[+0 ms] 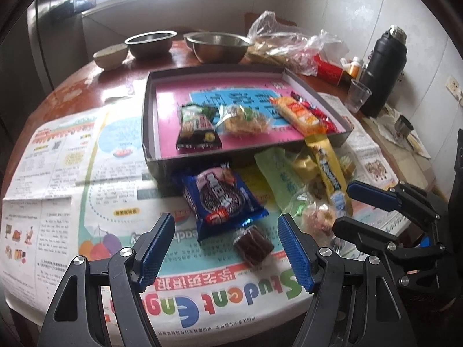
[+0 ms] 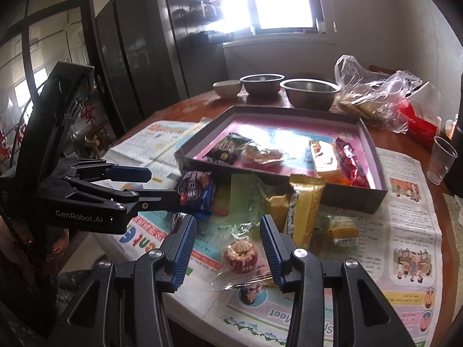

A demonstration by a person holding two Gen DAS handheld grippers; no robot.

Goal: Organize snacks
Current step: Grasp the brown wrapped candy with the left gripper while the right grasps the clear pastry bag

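Both tongs (image 1: 225, 248) (image 2: 228, 248) are black, silver-screwed, with ribbed blue pads (image 1: 295, 254); one reads "GenRobot.AI".

Glossy foil cookie pack (image 1: 222, 199), clear crinkly plastic bag (image 1: 286, 43), dull brushed-metal bowls (image 1: 218, 46), matt cardboard box (image 1: 149, 121) with shiny pink lining, matt newsprint (image 1: 58, 159), worn glossy wood table (image 1: 115, 72), ribbed blue rubbery pads (image 1: 295, 248), matt black flask (image 1: 382, 66).

We see bright overexposed window (image 2: 277, 0) at back, pale panelled wall (image 1: 361, 8) right, dark glossy cabinets (image 2: 139, 57) left, round reddish-brown wooden table (image 1: 121, 72).
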